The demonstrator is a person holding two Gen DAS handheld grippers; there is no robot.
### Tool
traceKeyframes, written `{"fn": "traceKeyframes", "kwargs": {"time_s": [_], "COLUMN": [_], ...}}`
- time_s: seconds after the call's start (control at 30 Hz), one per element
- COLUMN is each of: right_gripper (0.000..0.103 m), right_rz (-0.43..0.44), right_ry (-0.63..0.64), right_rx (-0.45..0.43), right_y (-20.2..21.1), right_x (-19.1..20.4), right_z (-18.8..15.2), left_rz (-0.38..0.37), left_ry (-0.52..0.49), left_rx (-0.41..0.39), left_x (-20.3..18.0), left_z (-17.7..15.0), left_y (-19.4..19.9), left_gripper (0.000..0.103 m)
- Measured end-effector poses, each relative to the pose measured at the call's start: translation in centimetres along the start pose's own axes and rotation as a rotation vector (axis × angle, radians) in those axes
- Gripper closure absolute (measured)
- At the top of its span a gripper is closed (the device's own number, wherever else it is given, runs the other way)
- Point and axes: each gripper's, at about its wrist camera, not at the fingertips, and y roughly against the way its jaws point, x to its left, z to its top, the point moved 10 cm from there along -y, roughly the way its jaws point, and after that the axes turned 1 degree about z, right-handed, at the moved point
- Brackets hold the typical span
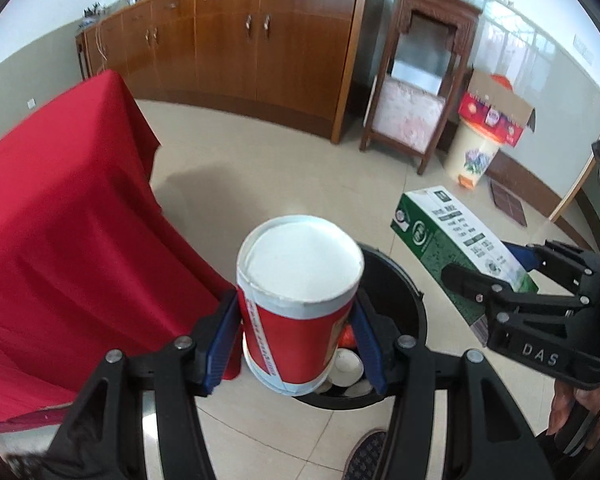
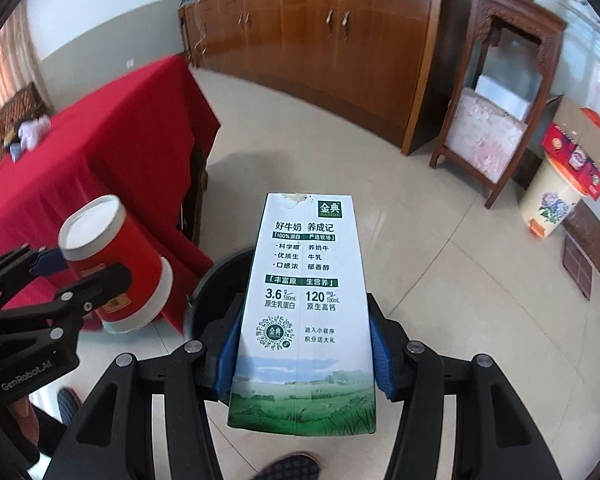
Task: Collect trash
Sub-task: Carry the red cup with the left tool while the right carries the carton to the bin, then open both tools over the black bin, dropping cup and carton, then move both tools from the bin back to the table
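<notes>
My left gripper (image 1: pixel 296 340) is shut on a red paper tub (image 1: pixel 296 300) with a white lid, its blue pads pressing both sides. The tub hangs over the left rim of a black round bin (image 1: pixel 416 300) that holds some white and orange scraps. My right gripper (image 2: pixel 304 344) is shut on a tall green-and-white milk carton (image 2: pixel 304 300), held above and just right of the same black bin (image 2: pixel 216 280). In the left wrist view the milk carton (image 1: pixel 456 240) and right gripper (image 1: pixel 496 280) show at the right. In the right wrist view the tub (image 2: pixel 112 264) and left gripper (image 2: pixel 76 268) show at the left.
A table under a red cloth (image 1: pixel 60 220) stands close to the left of the bin. Wooden cabinets (image 1: pixel 240 40) line the far wall, with a carved wooden stand (image 1: pixel 416 80) and a cream pedal bin (image 1: pixel 474 156) topped by a cardboard box. A shoe (image 2: pixel 288 468) shows on the tiled floor below.
</notes>
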Motion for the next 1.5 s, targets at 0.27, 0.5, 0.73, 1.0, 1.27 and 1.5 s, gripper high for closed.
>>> {"fn": "traceKeyframes", "kwargs": {"time_s": [0.27,0.5,0.73,1.0,1.27,1.5], "right_gripper": [0.046,0.0,0.0,0.0,0.0,0.0], "right_rz": [0.099,0.033,0.034,0.007,0.004,0.047], "right_ry": [0.151,0.183,0.108,0.079,0.075,0.094], "right_rx": [0.163,0.198,0.137,0.072,-0.033,-0.07], "right_y": [-7.5,-11.7,-10.1,-6.7,-1.8,0.2], "right_x": [-0.2,-2.0,-1.8,-0.3,3.6,8.2], "right_z": [-2.8,-4.1,-2.5,-1.3,0.4,1.9], "left_rz": [-0.012,0.159,0.193,0.202,0.222,0.249], "left_ry": [0.061,0.111,0.106,0.106,0.126,0.16], "left_rx": [0.094,0.094,0.07,0.011,-0.054,-0.091], "left_x": [-1.0,3.4,4.9,7.1,9.9,12.6], "left_z": [-1.7,-3.0,-3.0,-2.7,-2.8,-3.1], "left_y": [-4.7,-4.4,-2.3,1.3,4.9,7.4], "left_gripper": [0.041,0.007,0.007,0.007,0.007,0.007]}}
